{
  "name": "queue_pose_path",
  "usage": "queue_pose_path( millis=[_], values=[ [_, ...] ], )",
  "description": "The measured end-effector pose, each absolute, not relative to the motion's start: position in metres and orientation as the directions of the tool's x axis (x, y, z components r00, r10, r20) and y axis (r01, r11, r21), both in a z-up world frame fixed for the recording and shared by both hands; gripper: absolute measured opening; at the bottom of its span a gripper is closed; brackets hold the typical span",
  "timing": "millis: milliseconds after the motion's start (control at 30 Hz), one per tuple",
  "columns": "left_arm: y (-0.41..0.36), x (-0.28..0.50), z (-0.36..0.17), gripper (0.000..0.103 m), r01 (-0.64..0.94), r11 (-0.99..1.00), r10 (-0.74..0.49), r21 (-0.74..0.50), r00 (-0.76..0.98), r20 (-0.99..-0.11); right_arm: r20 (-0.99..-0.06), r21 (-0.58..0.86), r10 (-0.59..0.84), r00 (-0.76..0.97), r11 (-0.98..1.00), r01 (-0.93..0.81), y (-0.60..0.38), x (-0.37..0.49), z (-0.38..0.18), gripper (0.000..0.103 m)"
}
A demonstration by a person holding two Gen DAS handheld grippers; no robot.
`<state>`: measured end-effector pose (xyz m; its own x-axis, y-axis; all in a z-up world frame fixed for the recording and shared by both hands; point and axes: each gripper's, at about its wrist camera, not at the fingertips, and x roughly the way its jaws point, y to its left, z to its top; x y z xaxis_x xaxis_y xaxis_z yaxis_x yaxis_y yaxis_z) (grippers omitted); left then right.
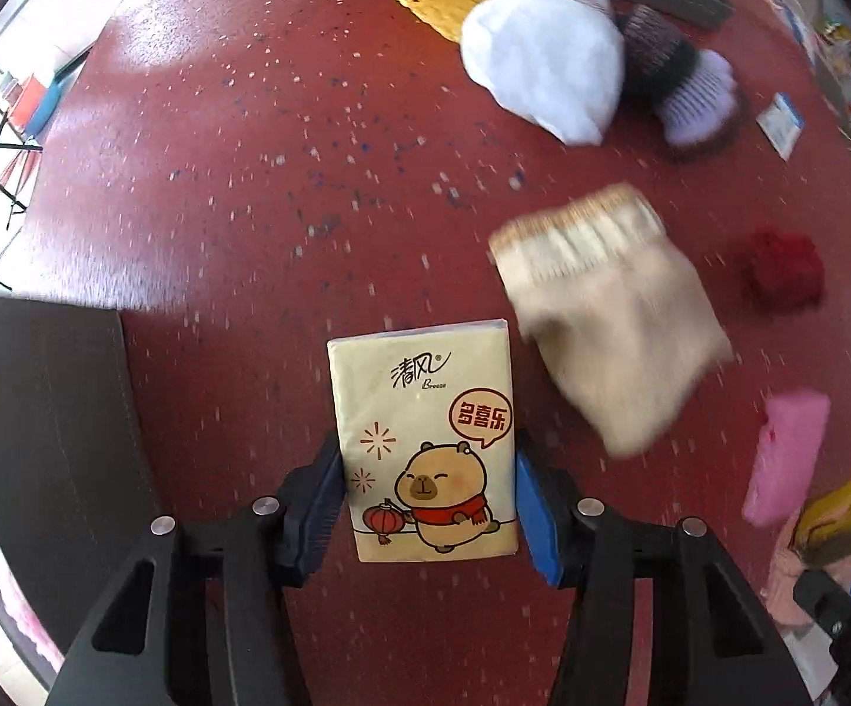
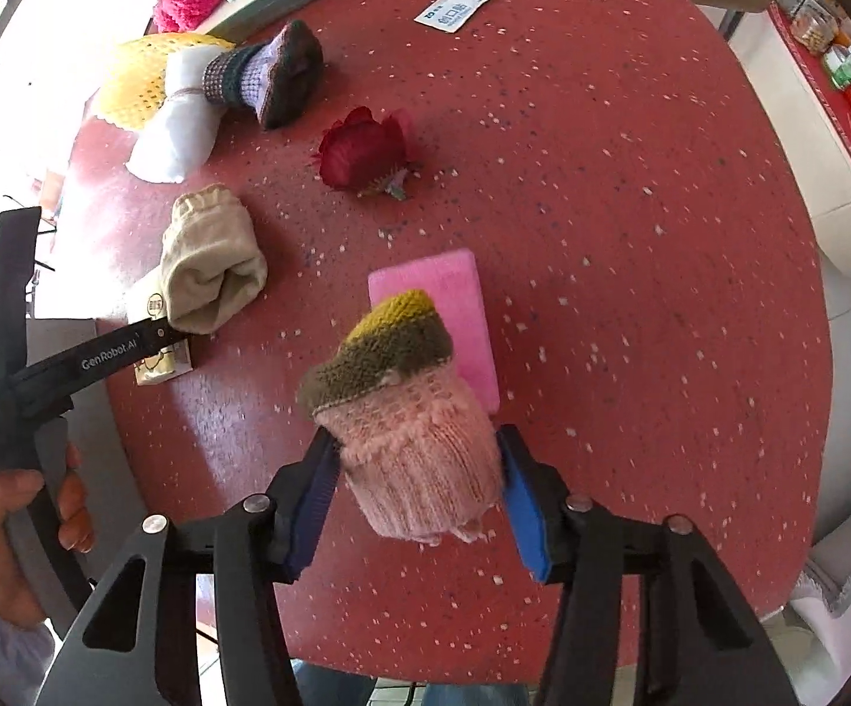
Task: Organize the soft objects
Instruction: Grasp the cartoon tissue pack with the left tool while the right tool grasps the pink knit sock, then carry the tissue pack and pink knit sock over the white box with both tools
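On the red bench (image 2: 602, 235), left gripper (image 1: 428, 506) jaws pinching a tissue pack (image 1: 422, 441), right gripper (image 2: 419, 506) jaws pinching a pink knit sock (image 2: 419, 470); beige sock (image 2: 213, 270), rose (image 2: 363, 150), pink sponge (image 2: 455, 300) lie loose, sorting looks early

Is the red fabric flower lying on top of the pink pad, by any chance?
No, the red flower lies on the bare table, apart from the pink pad.

My beige sock (image 1: 608, 312) was smeared by motion blur in my left view; in my right view, my left gripper (image 2: 149, 335) hid most of the tissue pack (image 2: 160, 365).
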<state>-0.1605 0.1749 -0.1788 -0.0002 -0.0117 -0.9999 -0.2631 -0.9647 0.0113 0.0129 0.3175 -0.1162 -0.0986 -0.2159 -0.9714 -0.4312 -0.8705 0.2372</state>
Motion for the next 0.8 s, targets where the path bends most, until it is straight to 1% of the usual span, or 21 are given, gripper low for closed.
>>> queue_pose_path(
  millis=[133,333,433,533,800],
  values=[
    [0.164,-0.127,-0.171,0.055,-0.287,-0.957,0.027,-0.027,0.007,-1.000,-0.969,0.247,-0.228,-0.097,-0.856,-0.453,0.313,0.031,-0.116,0.057],
    [0.154,-0.077,-0.165,0.055,-0.365,-0.929,0.056,-0.067,0.039,-0.998,-0.969,0.235,-0.239,-0.056,-0.839,-0.490,0.292,0.061,-0.127,0.057],
    [0.151,-0.049,-0.163,0.055,-0.414,-0.908,0.049,-0.065,0.049,-0.998,-0.973,0.215,-0.226,-0.041,-0.837,-0.503,0.277,0.074,-0.129,0.057],
    [0.144,-0.020,-0.159,0.055,-0.448,-0.890,0.067,-0.090,0.067,-0.996,-0.977,0.195,-0.213,-0.023,-0.837,-0.512,0.260,0.084,-0.130,0.057],
    [0.126,0.027,-0.137,0.055,-0.525,-0.842,0.104,-0.123,0.067,-0.992,-0.982,0.154,-0.186,0.016,-0.852,-0.500,0.219,0.100,-0.129,0.057]
  ],
)
